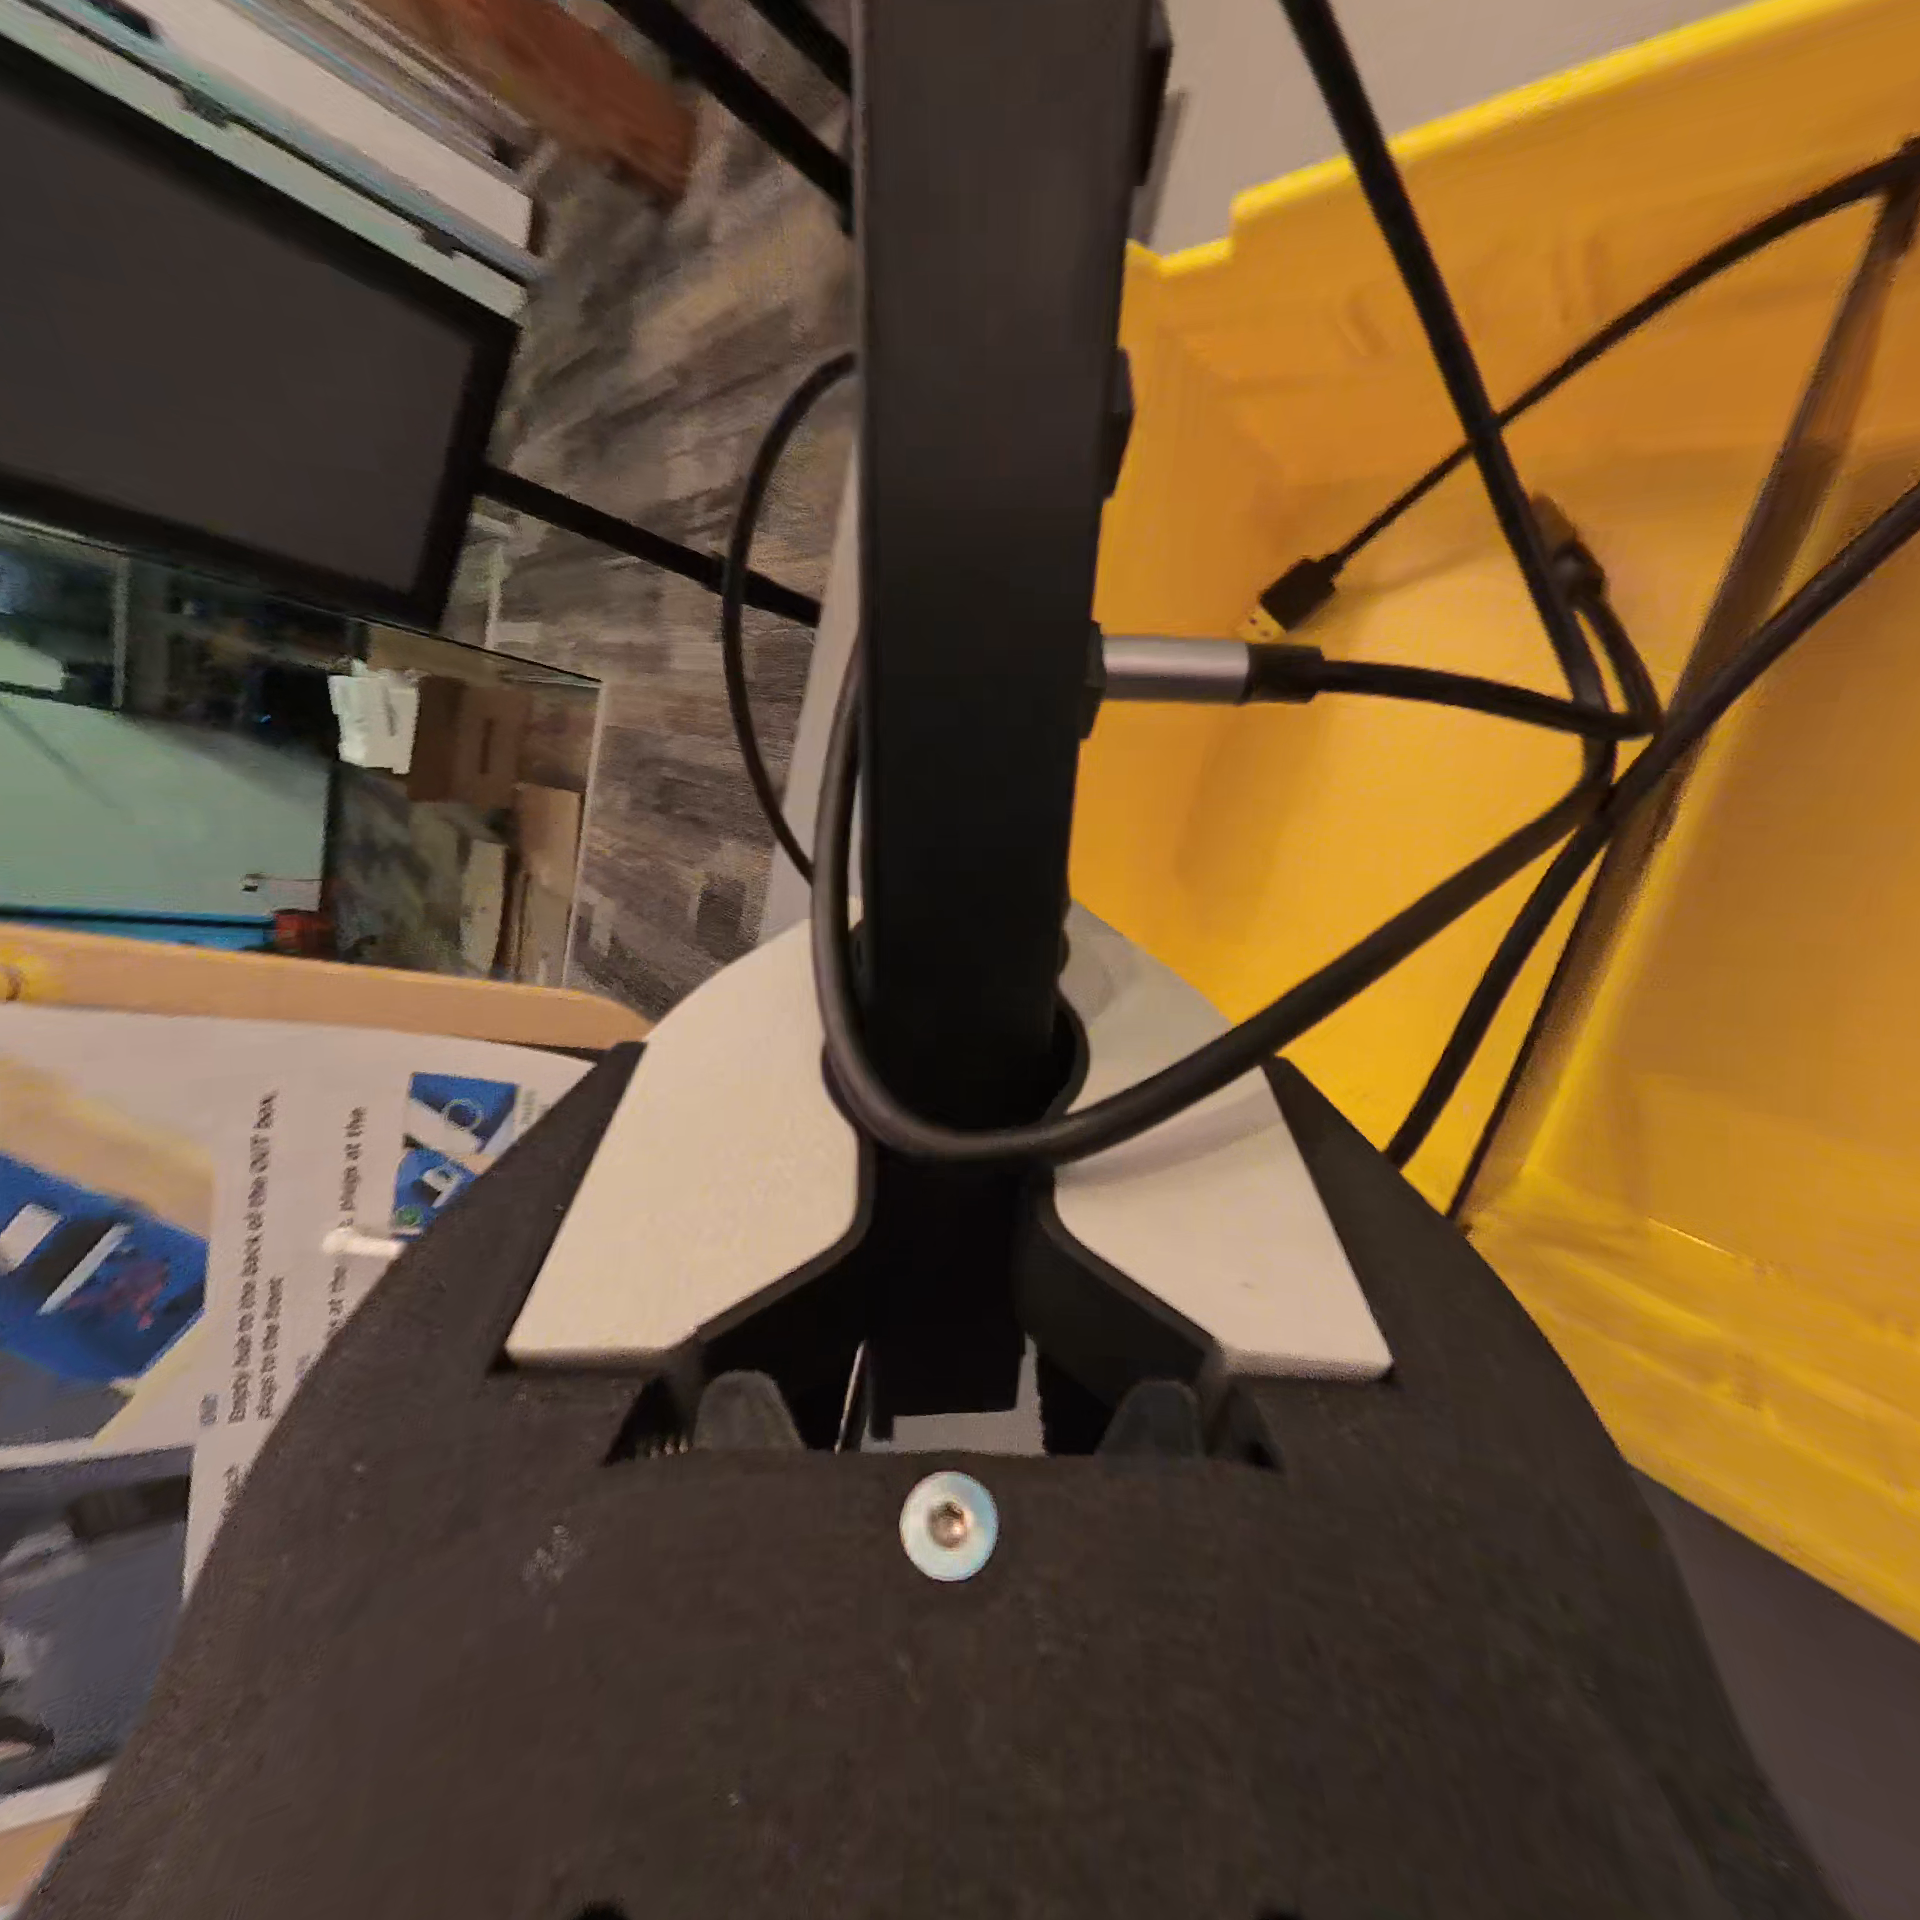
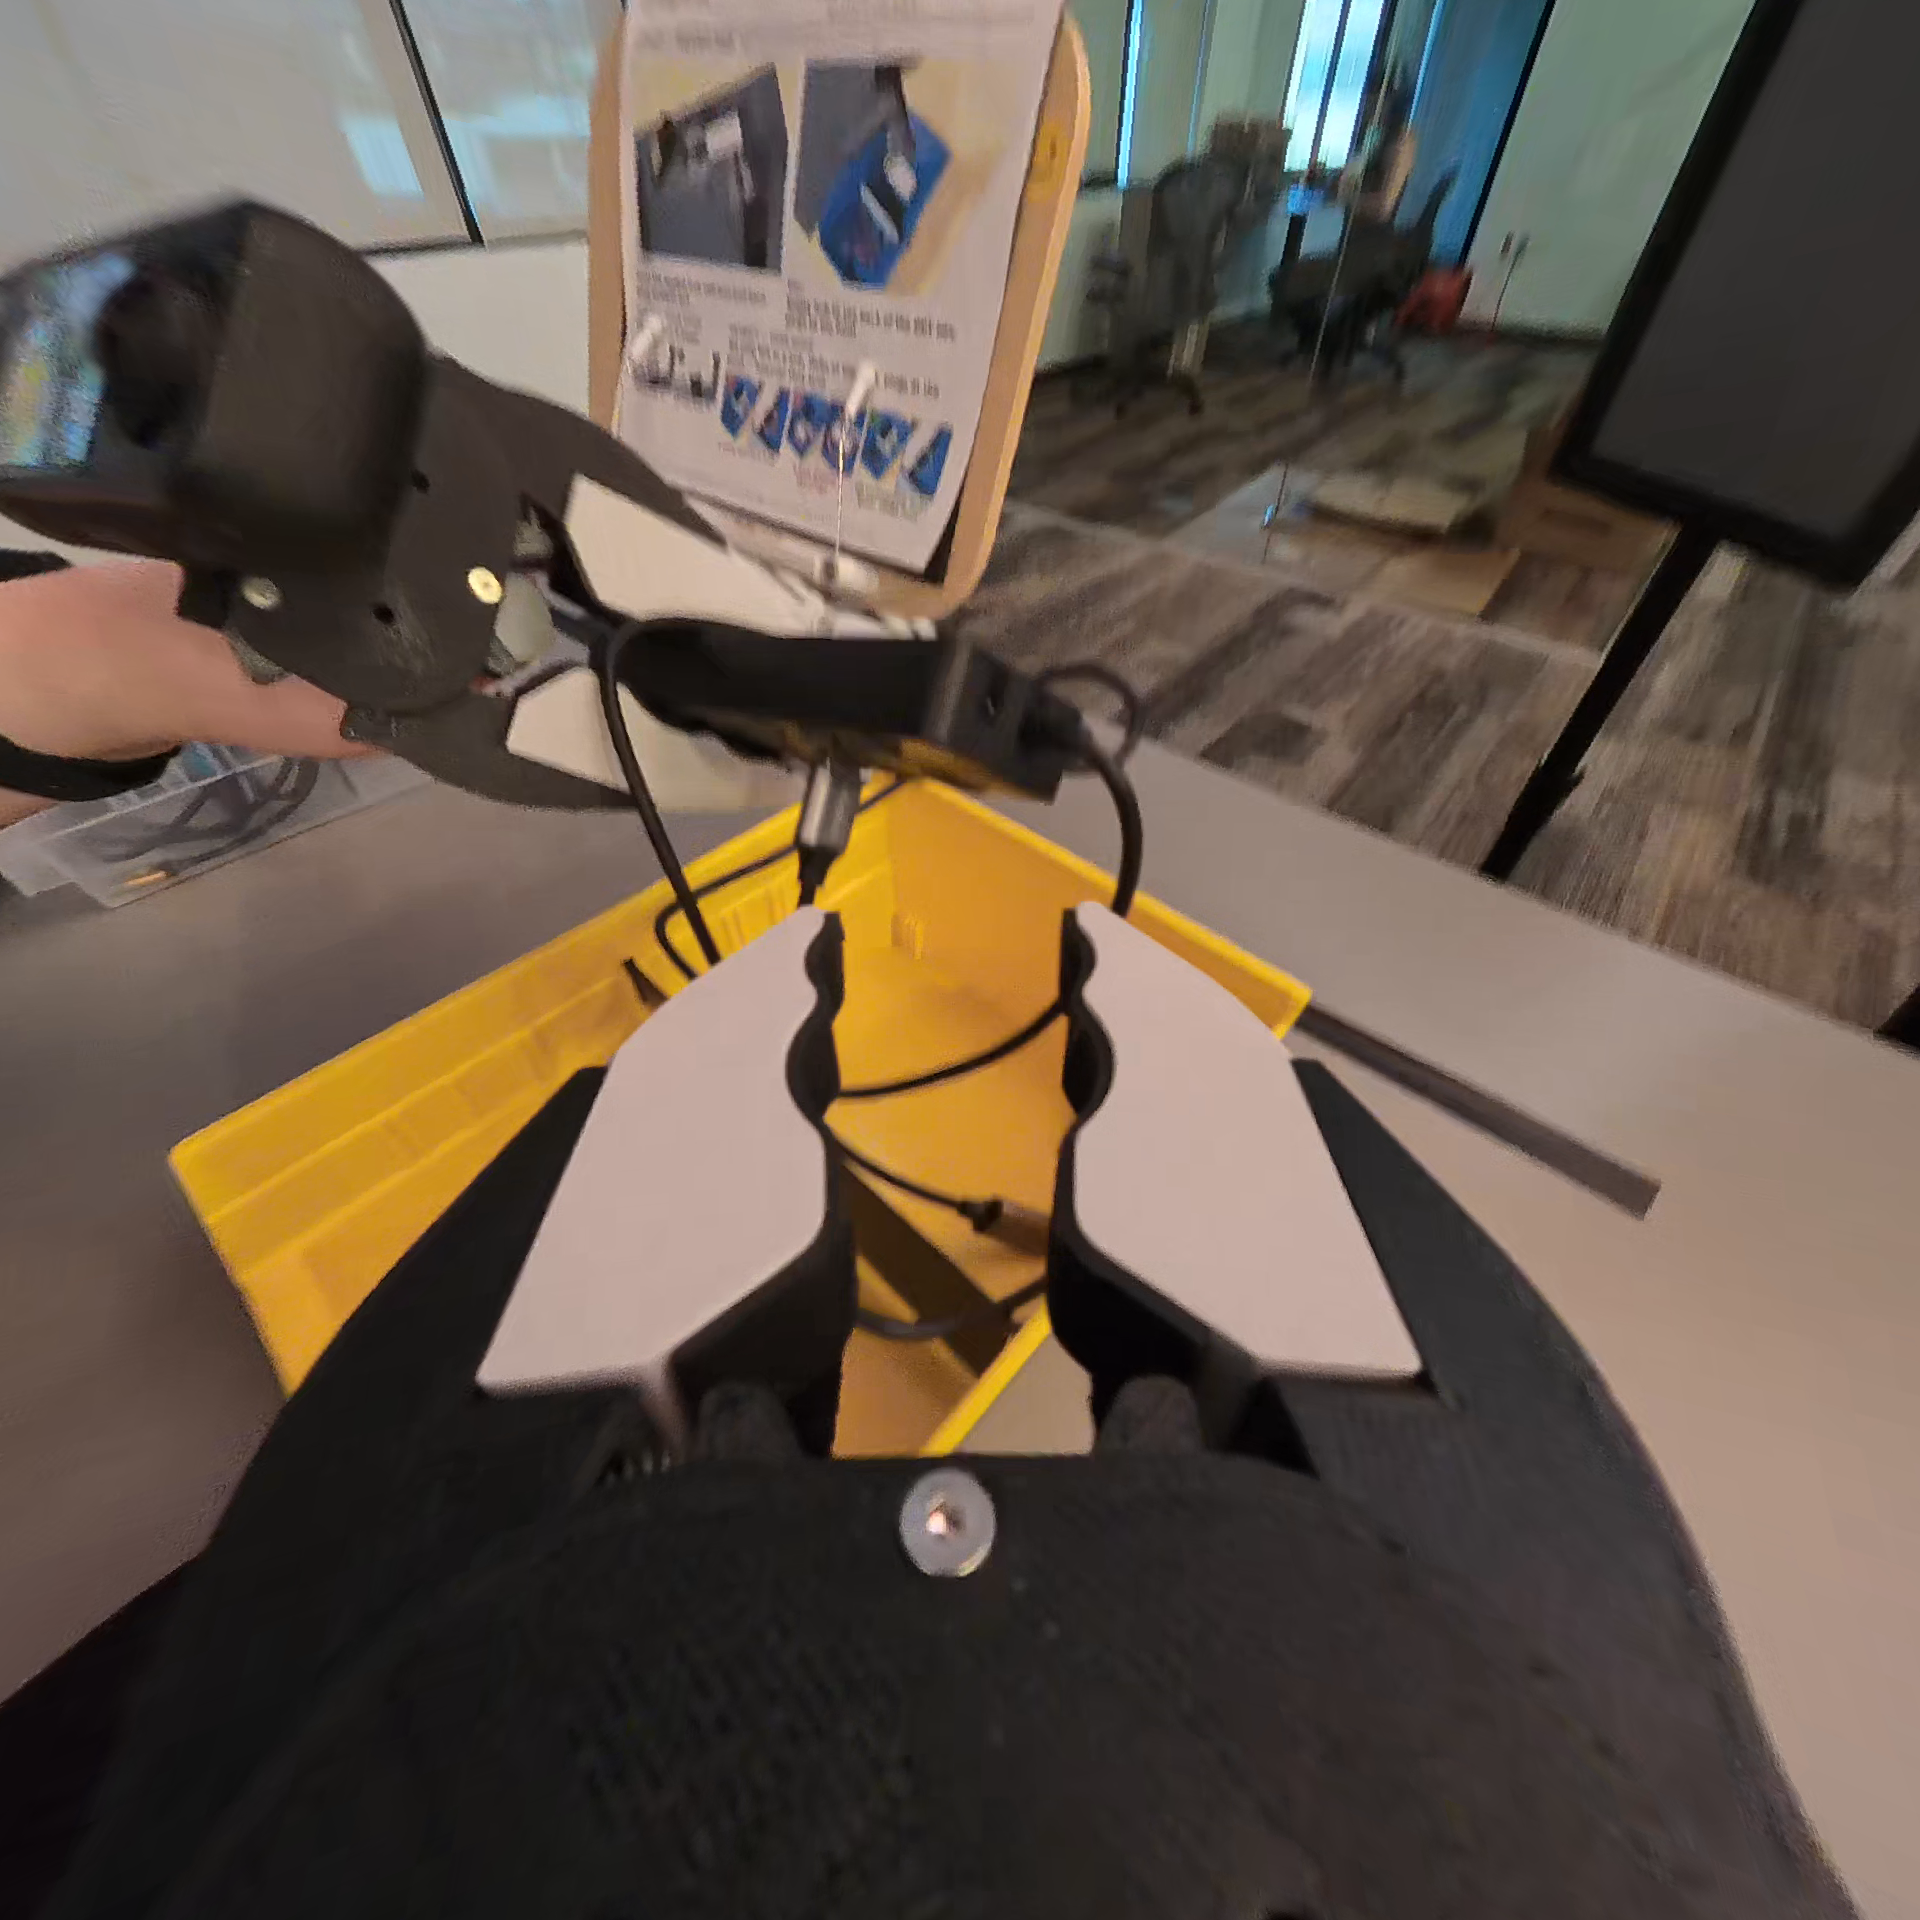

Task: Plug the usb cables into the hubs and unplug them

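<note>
Left claw (image 1: 951, 1143) clamped tight; right claw (image 2: 951, 940) hangs with fingers apart.

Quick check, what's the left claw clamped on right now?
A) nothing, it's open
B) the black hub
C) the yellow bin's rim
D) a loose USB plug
B: in the left wrist view the left claw is closed on the end of the long black hub, which has one silver-shelled USB plug seated in its side, while the right claw is open over the yellow bin.
</note>
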Demonstrator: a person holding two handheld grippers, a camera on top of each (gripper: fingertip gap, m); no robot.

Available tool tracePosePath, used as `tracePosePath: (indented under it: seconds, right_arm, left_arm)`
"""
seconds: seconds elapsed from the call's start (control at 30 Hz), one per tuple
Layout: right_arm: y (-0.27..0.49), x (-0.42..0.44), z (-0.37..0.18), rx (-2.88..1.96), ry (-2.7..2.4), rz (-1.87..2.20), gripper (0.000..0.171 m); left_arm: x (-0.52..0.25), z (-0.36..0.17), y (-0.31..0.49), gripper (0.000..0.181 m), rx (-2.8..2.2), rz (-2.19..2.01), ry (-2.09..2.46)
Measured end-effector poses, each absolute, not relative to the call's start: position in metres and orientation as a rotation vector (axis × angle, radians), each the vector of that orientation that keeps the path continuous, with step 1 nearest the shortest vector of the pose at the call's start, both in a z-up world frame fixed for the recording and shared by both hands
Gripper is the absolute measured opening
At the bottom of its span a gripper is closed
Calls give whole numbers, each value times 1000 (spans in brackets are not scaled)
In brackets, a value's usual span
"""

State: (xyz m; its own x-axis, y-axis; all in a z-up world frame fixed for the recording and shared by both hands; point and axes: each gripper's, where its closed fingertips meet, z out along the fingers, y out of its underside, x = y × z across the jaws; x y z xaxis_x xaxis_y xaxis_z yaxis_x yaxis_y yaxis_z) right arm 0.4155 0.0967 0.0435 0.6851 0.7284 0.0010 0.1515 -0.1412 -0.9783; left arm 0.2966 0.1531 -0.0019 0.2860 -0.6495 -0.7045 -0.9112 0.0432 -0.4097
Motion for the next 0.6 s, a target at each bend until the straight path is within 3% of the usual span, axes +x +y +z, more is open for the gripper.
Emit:
tracePosePath:
  seconds: [0.47,0.6]
  right_arm:
    - [119,372,60,-1264,-1005,-110,47]
    - [115,361,47,-1251,-1125,-119,35]
  left_arm:
    - [293,-11,150,27,-1659,444,1556]
    - [290,-7,147,26,-1596,502,1577]
